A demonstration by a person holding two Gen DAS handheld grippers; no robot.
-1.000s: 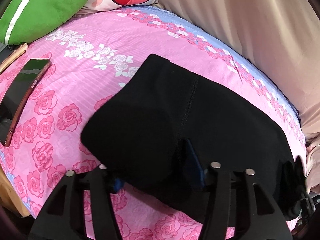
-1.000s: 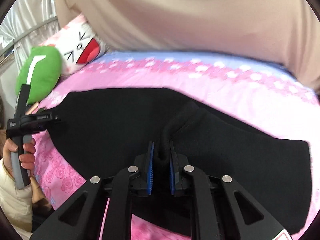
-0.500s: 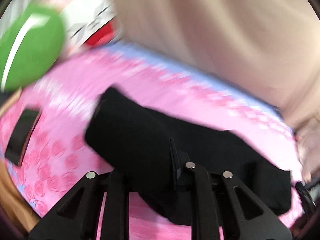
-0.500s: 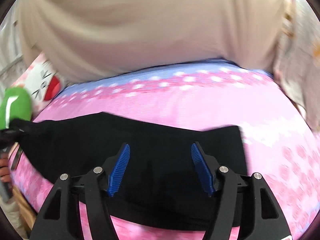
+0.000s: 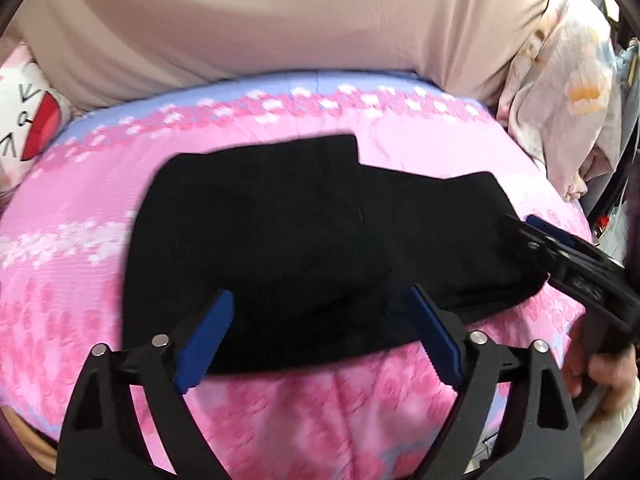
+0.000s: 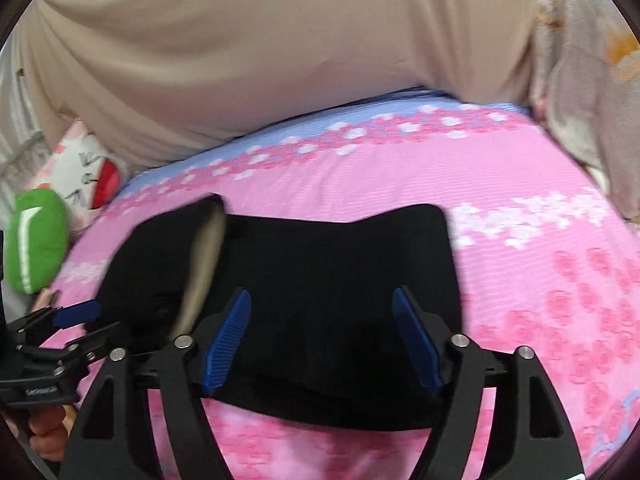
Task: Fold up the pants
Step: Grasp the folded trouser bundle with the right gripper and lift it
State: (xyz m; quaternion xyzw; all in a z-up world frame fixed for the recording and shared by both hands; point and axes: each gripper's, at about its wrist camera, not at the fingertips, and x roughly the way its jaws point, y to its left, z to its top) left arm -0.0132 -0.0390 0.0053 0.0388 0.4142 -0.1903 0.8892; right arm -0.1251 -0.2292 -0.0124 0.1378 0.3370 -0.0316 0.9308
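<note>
pants point(image 5: 304, 248) lay folded near bed's point(image 5: 400, 412) front edge | left tongs point(image 5: 324, 336) wide open, empty | right tongs point(image 6: 322, 338) same, gaping, holding nothing

your black pants point(image 5: 304, 248) blur at the edges, so their layers don't read. a pale streak point(image 6: 202, 272) across them is too smeared to identify, and the cartoon pillow point(image 5: 24, 124) is cut off at the left edge.

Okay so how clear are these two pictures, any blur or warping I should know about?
Left wrist view: motion-smeared, the rose print on the bedsheet is mushy and the black pants show no detail; the left tongs stay sharp. Right wrist view: similar smear, with a pale streak across the pants. Both: fisheye bowing, dark corners, soft even light.
</note>
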